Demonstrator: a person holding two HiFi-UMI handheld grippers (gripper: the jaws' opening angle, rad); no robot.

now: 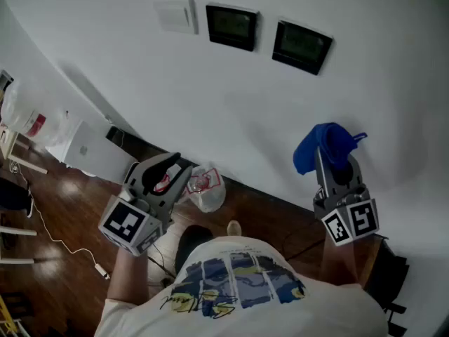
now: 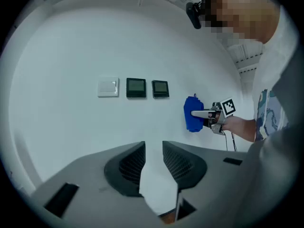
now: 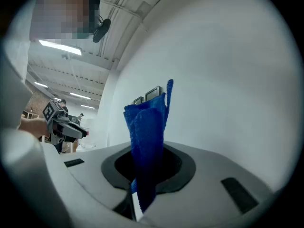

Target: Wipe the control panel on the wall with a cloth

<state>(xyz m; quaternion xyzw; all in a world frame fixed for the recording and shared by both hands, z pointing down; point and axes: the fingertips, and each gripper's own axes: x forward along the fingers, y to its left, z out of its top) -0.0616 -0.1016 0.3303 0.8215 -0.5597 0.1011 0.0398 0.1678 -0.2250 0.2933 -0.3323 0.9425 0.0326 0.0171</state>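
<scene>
Two dark control panels hang on the white wall beside a white switch plate. Below and to the right of them, my right gripper is shut on a bunched blue cloth, held off the wall. In the right gripper view the cloth stands up between the jaws, and a panel peeks out behind it. My left gripper hangs lower left, away from the wall. Its jaws stand slightly parted and hold nothing. It faces the panels and the cloth.
At the wall's foot lie a plastic bag and a white box. A white cable trails over the wooden floor at left. A dark object stands at the lower right.
</scene>
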